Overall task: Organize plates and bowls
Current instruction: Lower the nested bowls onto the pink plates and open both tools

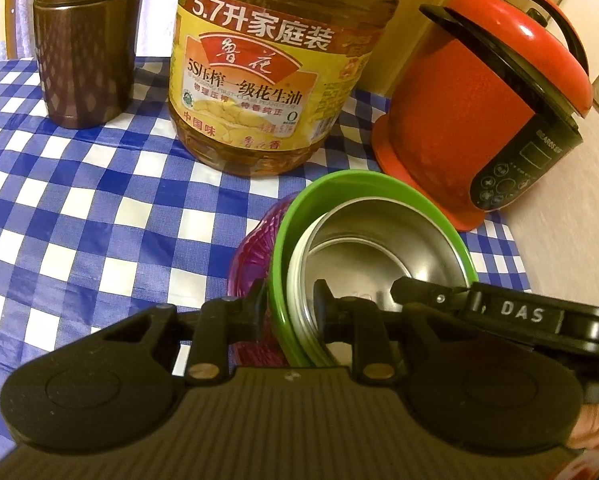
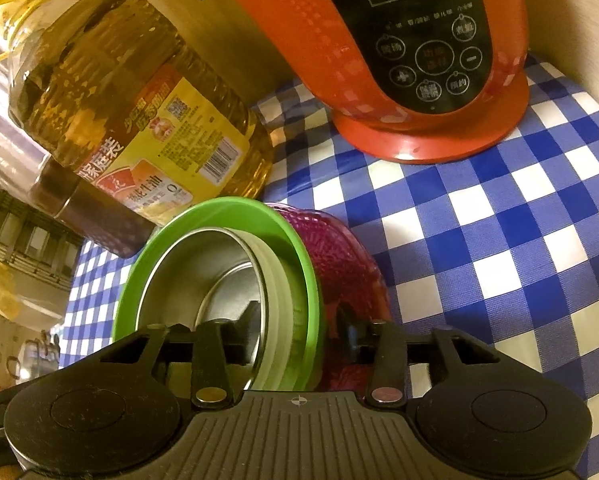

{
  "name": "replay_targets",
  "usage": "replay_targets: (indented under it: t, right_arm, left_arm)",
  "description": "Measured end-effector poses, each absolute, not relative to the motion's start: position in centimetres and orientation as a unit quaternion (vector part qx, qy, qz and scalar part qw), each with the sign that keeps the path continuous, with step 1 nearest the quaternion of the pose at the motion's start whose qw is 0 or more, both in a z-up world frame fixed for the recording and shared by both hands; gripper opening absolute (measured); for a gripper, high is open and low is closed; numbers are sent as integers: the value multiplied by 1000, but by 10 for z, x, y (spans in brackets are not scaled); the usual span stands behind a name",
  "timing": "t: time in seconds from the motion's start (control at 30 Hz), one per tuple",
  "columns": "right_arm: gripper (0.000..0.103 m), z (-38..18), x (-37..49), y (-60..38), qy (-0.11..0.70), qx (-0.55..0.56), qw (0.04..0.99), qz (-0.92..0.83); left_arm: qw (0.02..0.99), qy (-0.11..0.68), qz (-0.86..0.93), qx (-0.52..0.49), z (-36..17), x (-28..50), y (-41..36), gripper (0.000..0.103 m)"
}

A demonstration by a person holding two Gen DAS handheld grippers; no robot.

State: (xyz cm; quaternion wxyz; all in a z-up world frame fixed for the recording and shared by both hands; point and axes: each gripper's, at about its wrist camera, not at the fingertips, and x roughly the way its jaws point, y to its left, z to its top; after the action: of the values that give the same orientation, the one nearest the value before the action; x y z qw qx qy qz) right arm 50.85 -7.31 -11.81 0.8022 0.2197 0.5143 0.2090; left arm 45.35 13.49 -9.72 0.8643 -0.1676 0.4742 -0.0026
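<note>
Checked cloth (image 1: 79,220) carries the stack, both grippers (image 1: 287,304) (image 2: 295,344) pinched on the green bowl (image 1: 295,216) rim; uneven pulls could spill the steel bowl (image 1: 375,248) toward the oil (image 1: 259,80).

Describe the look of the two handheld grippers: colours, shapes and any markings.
Both are matte black plastic. The left gripper and right gripper each have a ribbed central plate with a small crosshair mark, two round lobes, and metal pivot rivets on the jaw links. White letters "DAS" show on the right one. No cables or sleeves are visible.
</note>
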Motion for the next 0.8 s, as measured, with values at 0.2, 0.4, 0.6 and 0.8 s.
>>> replay_targets:
  t: [0.2, 0.4, 0.6, 0.8]
  right_arm:
    - [52, -106, 504, -80, 490, 232, 811, 219]
    - [56, -93, 496, -91, 470, 245, 819, 220]
    - [58, -80, 480, -99, 457, 246, 827, 218]
    - [60, -71, 458, -107, 446, 247, 833, 217]
  left_arm:
    - [871, 459, 5, -176, -90, 447, 140, 32]
    - [878, 443, -3, -178, -78, 436, 143, 42]
    - [889, 418, -4, -186, -65, 418, 143, 55]
    - [901, 391, -1, -185, -53, 392, 143, 60]
